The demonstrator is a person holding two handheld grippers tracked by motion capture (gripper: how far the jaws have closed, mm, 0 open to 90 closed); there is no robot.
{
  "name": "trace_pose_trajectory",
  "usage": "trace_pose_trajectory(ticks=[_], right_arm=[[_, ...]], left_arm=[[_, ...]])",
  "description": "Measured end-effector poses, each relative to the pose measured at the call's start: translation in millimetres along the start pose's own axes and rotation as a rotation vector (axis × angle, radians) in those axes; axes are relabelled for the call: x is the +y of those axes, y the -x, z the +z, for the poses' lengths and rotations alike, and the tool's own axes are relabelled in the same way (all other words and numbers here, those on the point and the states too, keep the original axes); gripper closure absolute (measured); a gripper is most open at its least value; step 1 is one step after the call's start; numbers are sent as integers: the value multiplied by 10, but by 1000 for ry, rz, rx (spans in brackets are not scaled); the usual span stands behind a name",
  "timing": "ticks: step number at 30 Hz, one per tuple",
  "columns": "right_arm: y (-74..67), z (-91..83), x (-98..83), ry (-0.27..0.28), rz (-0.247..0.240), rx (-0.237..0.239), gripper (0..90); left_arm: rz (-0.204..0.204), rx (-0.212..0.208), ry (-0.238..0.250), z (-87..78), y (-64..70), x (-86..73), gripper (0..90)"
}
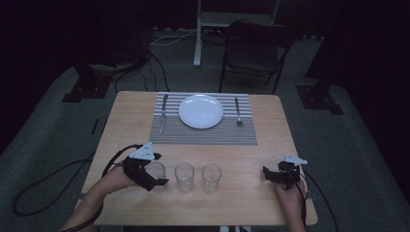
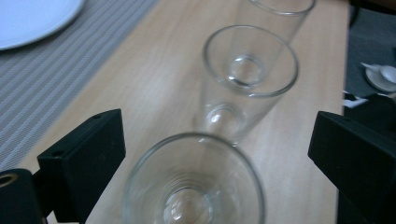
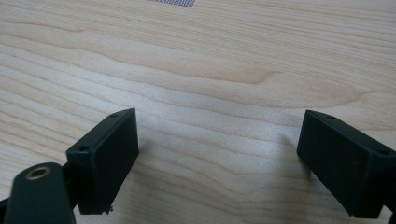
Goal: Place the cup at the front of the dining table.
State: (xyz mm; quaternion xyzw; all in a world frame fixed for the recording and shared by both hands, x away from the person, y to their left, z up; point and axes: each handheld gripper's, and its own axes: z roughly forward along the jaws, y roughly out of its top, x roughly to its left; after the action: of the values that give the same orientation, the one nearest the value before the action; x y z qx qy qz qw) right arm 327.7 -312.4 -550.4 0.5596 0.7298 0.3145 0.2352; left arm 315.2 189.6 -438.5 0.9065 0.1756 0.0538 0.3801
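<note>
Three clear empty glasses stand in a row near the table's front edge: the left glass [image 1: 155,167], the middle glass [image 1: 184,176] and the right glass [image 1: 211,177]. My left gripper [image 1: 159,172] is open, with one jaw on each side of the left glass [image 2: 194,186] and a gap showing on both sides. Beyond it stand the middle glass [image 2: 250,70] and the right glass [image 2: 280,7]. My right gripper [image 1: 267,175] rests low over bare wood at the front right, open [image 3: 217,140] with nothing between its jaws.
A striped grey placemat [image 1: 203,133] lies at the table's far side and bears a white plate [image 1: 201,110]. A knife [image 1: 163,113] lies left of the plate and a fork [image 1: 238,111] right of it. A dark folding chair [image 1: 256,50] stands beyond the table.
</note>
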Motion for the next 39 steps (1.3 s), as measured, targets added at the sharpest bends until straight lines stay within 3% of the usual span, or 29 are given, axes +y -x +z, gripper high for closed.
trace_pose_trajectory(ticks=[1, 9, 23, 30, 32, 34, 39], right_arm=[[0, 0, 0, 0, 0, 0, 124], [0, 0, 0, 0, 0, 0, 124], [0, 0, 0, 0, -1, 0, 124], [0, 0, 0, 0, 0, 0, 124], [0, 0, 0, 0, -1, 0, 124], [0, 0, 0, 0, -1, 0, 124], [0, 0, 0, 0, -1, 0, 124]], left_arm=[[4, -18, -11, 21, 4, 23, 44], [25, -24, -39, 128, 34, 179, 43], [90, -54, -143, 401, 134, 412, 44], [95, -39, -199, 487, 152, 478, 81], [102, -17, -242, 534, 171, 507, 82], [101, -35, -253, 557, 193, 527, 81], [107, -25, -280, 612, 210, 556, 149]])
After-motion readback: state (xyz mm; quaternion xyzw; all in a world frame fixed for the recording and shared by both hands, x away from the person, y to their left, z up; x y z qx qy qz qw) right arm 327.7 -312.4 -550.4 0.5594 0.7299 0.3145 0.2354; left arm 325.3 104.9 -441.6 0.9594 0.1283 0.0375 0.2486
